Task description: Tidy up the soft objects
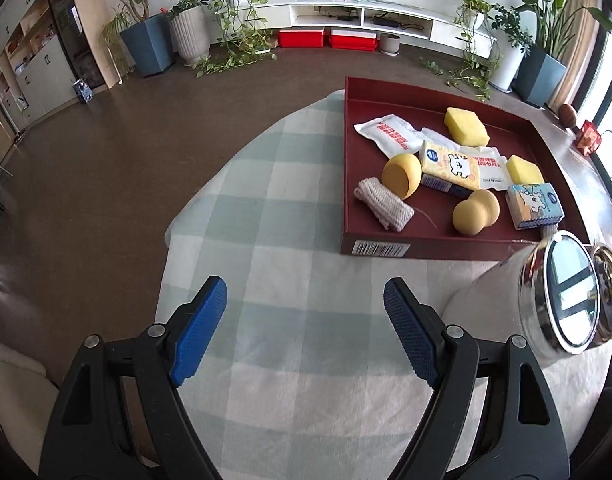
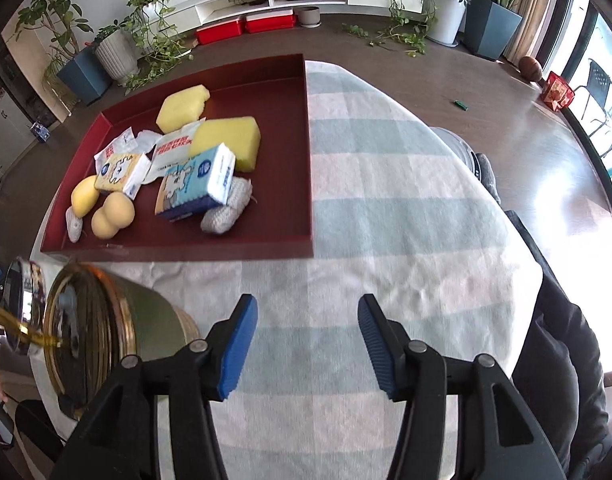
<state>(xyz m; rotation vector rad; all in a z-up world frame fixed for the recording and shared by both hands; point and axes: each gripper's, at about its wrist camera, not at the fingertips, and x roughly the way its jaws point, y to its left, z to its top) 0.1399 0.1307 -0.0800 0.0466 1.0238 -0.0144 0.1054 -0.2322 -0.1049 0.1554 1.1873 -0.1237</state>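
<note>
Left gripper (image 1: pixel 306 300): jaws apart, nothing between, angled steeply down over bare checked cloth (image 1: pixel 289 216). Right gripper (image 2: pixel 308 322): jaws apart, nothing between, same downward tilt over cloth, open cloth ahead and to its right. Red tray (image 2: pixel 310 160) sat ahead, its near wall well beyond both sets of fingertips. Soft objects lay inside tray: yellow sponges (image 2: pixel 227 138), tissue packs (image 2: pixel 197 184), knitted rolls (image 1: pixel 382 204), peanut-shaped foam pieces (image 1: pixel 476 212). Silver-rimmed jar (image 1: pixel 562 292) stood just right of left gripper; gold-rimmed jar (image 2: pixel 105 328) just left of right gripper
</note>
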